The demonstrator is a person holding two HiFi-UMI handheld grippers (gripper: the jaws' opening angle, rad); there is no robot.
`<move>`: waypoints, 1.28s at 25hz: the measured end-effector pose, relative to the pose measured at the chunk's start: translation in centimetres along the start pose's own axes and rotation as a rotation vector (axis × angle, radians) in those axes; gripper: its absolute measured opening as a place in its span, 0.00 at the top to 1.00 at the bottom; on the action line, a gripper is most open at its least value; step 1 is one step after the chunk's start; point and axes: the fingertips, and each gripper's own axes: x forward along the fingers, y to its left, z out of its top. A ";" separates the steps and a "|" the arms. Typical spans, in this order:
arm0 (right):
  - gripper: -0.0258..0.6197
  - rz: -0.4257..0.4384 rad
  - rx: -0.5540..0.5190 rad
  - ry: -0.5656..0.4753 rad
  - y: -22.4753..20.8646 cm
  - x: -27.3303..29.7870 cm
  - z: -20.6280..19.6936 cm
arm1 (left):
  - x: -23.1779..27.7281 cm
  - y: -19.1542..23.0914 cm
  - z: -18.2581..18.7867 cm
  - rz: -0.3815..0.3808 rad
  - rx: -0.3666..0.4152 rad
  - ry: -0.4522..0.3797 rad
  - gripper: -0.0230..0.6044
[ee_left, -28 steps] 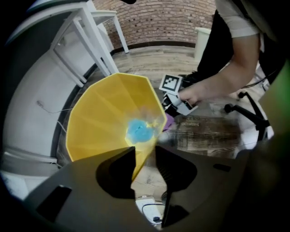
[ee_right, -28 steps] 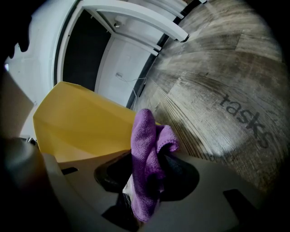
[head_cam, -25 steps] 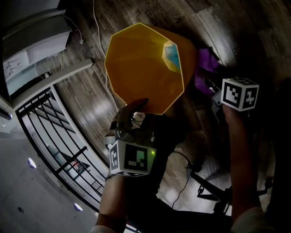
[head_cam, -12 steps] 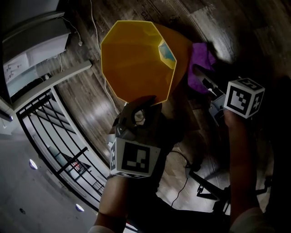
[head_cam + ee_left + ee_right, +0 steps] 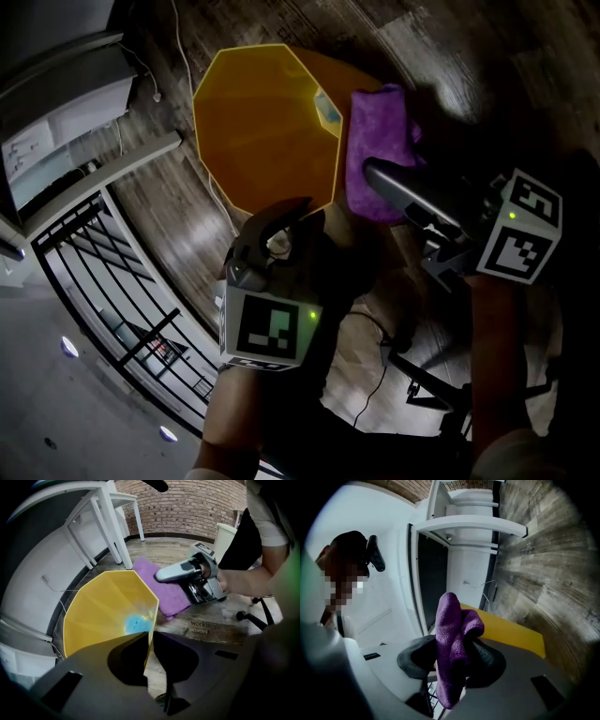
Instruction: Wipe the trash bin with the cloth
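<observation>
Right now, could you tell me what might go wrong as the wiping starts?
The left gripper, whose jaws have just been closing, pinches only the thin rim of the trash bin; a firm wipe could tip the bin or slip that hold. The right gripper grips the purple cloth by a bunched fold, so dragging may pull it free.

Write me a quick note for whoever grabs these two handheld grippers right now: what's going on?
Left gripper: jaws have just closed on the rim of the yellow trash bin, steadying it.
Right gripper: shut on the purple cloth, raised beside the bin's outer wall; contact unclear.
Done: bin gripped, cloth picked up.
To do: wipe the bin.
</observation>
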 end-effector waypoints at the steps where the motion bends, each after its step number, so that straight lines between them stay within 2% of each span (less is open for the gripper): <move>1: 0.70 0.047 -0.010 0.004 1.3 0.2 0.2 | 0.0 0.1 0.1 0.002 -0.002 0.001 0.90; 4: 0.70 0.127 -0.049 0.023 3.6 0.6 0.4 | 0.0 0.1 0.1 -0.001 0.002 0.001 0.91; 6: 0.70 0.122 -0.051 0.031 3.1 0.9 0.0 | 0.0 -0.2 -0.1 -0.004 0.003 -0.007 0.91; 10: 0.70 0.115 0.023 0.012 1.4 0.9 -0.3 | -0.1 -0.6 0.1 -0.009 0.004 -0.026 0.92; 13: 0.70 0.016 0.005 0.065 -1.3 0.6 -1.4 | -0.3 -0.5 0.6 -0.019 0.037 -0.024 0.93; 16: 0.70 -0.101 0.016 0.130 -4.5 0.2 -2.8 | -0.4 -0.7 0.8 -0.036 0.035 -0.037 0.94; 21: 0.70 -0.207 0.061 0.164 -8.3 -0.1 -4.0 | -0.4 -0.9 0.7 -0.069 0.009 -0.052 0.94; 25: 0.70 -0.387 -0.001 0.257 -13.2 -1.0 -6.0 | -0.5 -1.5 0.8 -0.093 0.016 -0.055 0.95; 32: 0.70 -0.533 0.019 0.346 -17.7 -2.7 -8.7 | -0.7 -2.5 0.4 -0.136 0.019 -0.045 0.95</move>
